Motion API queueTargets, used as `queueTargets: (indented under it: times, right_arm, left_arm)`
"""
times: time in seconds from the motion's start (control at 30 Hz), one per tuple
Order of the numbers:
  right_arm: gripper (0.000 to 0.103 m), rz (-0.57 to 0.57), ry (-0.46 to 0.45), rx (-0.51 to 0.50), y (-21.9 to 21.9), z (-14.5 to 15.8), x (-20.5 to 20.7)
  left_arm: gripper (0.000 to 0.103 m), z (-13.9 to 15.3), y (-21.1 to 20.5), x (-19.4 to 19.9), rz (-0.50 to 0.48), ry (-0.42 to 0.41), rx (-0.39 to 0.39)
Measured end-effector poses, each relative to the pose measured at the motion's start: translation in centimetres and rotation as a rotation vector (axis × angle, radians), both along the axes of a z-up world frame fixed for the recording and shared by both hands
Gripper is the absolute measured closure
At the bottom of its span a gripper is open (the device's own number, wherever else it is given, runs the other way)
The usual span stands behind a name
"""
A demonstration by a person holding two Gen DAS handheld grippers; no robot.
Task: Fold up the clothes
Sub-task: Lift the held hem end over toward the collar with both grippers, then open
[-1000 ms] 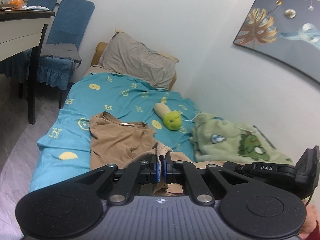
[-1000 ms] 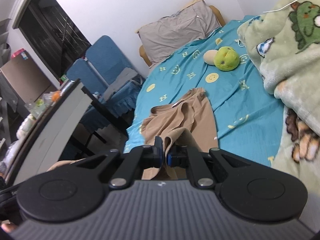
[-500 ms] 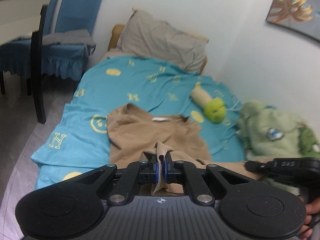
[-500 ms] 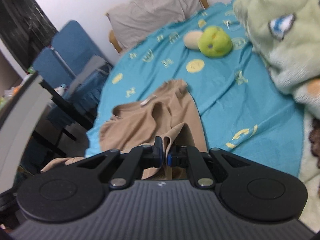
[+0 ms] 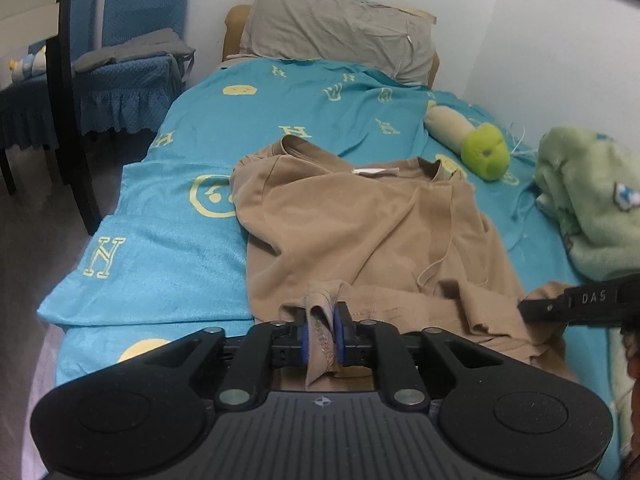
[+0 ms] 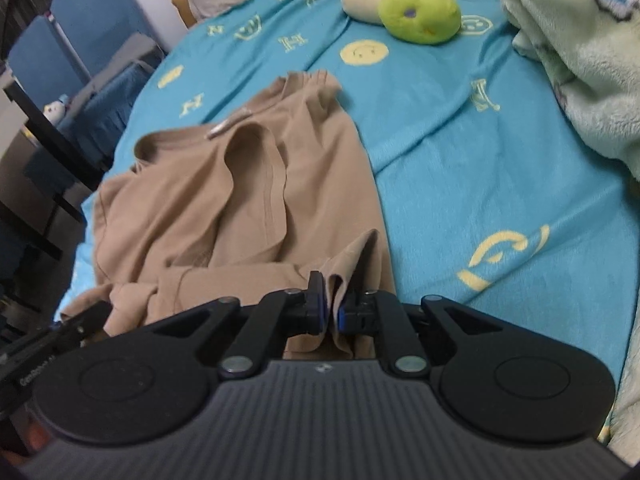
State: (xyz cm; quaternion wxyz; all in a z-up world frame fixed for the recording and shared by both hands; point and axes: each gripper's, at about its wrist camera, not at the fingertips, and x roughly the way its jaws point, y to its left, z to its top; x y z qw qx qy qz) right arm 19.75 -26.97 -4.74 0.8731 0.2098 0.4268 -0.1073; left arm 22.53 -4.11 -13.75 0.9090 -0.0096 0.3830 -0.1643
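My left gripper (image 5: 321, 334) is clamped on a bunched fold of hem of the tan T-shirt (image 5: 360, 232); the stitched edge stands up between the blue pads (image 5: 305, 334) and a tail of cloth hangs below them. The tool is held low and roughly level, pointing up the bed toward the pillow (image 5: 340, 28).

My right gripper (image 6: 330, 314) is likewise closed on the same shirt's (image 6: 224, 200) hem, a peak of fabric rising between its blue pads (image 6: 319, 312). This tool points diagonally across the bed, toward the shirt's collar and the chairs beyond. In the left wrist view the right tool enters from the right edge as a black bar marked "DAS", at the same near hem; in the right wrist view part of the left tool shows at lower left. The two grips sit at opposite ends of the near hem.

The shirt lies on the teal bedsheet (image 5: 180, 248), collar away from me and white neck label (image 5: 374, 171) facing up. The body is creased, with one sleeve folded inward over the chest in the right wrist view.

Beyond the collar and apart from it rests a green plush toy (image 5: 486, 152) with a beige body. A pale green fleece blanket (image 5: 592, 208) is heaped at the right side of the bed. A blue chair (image 5: 132, 40) stands to the left of the bed, near its head.
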Motion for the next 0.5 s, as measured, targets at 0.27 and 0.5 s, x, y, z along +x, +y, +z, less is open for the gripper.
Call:
queueTargets:
  times: [0.27, 0.5]
  right_arm:
    - [0.016, 0.029, -0.050, 0.021, 0.9, 1.6, -2.0]
    - [0.016, 0.047, -0.096, 0.006, 2.1, 3.2, -4.0]
  left_arm:
    - [0.015, 2.5, -0.1, -2.8, 0.034, -0.060, 0.027]
    - [0.001, 4.0, 0.0, -6.7, 0.059, -0.082, 0.058]
